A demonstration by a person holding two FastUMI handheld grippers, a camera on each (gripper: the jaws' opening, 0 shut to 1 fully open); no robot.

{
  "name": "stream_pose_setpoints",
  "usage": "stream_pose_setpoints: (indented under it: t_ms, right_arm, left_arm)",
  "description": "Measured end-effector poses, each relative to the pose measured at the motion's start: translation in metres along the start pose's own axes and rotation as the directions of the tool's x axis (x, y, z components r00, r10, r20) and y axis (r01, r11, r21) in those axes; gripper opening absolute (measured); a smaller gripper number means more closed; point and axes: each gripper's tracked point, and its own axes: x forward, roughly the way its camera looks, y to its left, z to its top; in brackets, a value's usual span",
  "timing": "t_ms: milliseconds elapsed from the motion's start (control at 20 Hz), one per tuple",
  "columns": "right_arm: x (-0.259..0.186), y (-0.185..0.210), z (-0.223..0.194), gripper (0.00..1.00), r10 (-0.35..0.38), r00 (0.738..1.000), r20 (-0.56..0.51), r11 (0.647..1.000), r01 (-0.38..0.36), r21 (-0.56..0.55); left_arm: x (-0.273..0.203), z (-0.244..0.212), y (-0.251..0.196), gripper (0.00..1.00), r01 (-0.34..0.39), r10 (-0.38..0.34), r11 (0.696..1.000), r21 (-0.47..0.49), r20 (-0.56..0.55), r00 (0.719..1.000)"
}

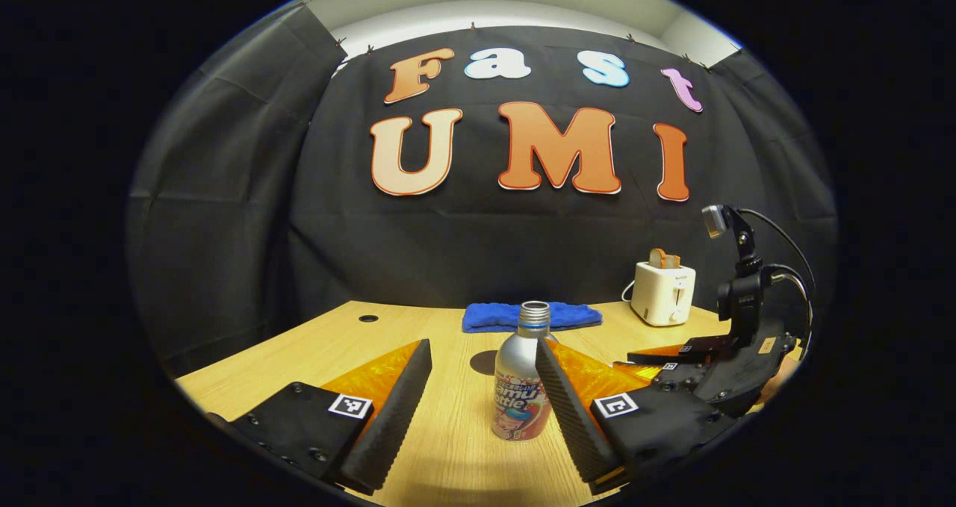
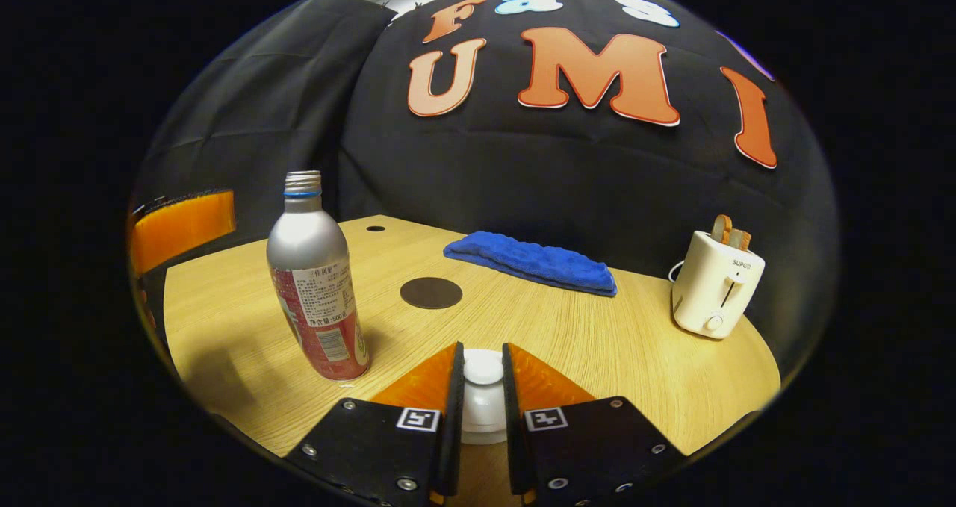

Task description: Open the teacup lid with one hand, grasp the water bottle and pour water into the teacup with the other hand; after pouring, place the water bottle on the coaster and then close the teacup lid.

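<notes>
Two grippers work at once. The right gripper (image 2: 483, 410) has its jaws drawn close on either side of the white lid (image 2: 483, 376) of the teacup, touching or very nearly touching its knob, so the lid-opening step looks to be in hand; whether they truly press cannot be told. The left gripper (image 1: 478, 410) holds its jaws wide apart, with the water bottle (image 1: 523, 387) standing upright on the counter (image 1: 448, 447) between them, nearer the right-hand finger and not gripped.

Next, judging by this, the right gripper should lift the lid straight up and clear, while the left closes on the bottle's body below the neck. The bottle's cap is off, so tilting early could spill.

Farther out, the dark round coaster (image 2: 431, 293) lies beyond the bottle, unobstructed. A folded blue cloth (image 2: 532, 262) lies at the back and a white toaster (image 2: 715, 283) stands at the right, both well apart from the pouring path.
</notes>
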Motion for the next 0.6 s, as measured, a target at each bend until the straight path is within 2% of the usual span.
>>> stream_pose_setpoints:
  t_ms: [50, 350, 400, 600]
  right_arm:
    - [0.0, -0.001, 0.0, 0.25, 0.002, 1.0, 0.0, 1.0, -0.002, 0.004]
    - [-0.006, -0.007, 0.009, 0.22, 0.009, 1.0, 0.019, 0.996, -0.011, 0.084]
    - [-0.008, -0.007, 0.013, 0.22, 0.013, 0.999, 0.029, 0.996, -0.015, 0.092]
    - [-0.02, -0.014, 0.024, 0.22, 0.002, 0.998, 0.068, 0.996, -0.008, 0.088]
  left_arm:
    - [0.001, -0.003, -0.002, 0.92, 0.005, -0.005, 1.0, 0.002, -0.008, 1.0]
    - [0.006, -0.021, -0.018, 0.93, 0.051, -0.051, 0.999, -0.011, -0.044, 0.998]
    - [0.008, -0.023, -0.021, 0.89, 0.056, -0.056, 0.998, -0.012, -0.049, 0.997]
    - [0.015, -0.034, -0.03, 0.93, 0.08, -0.082, 0.997, -0.024, -0.073, 0.994]
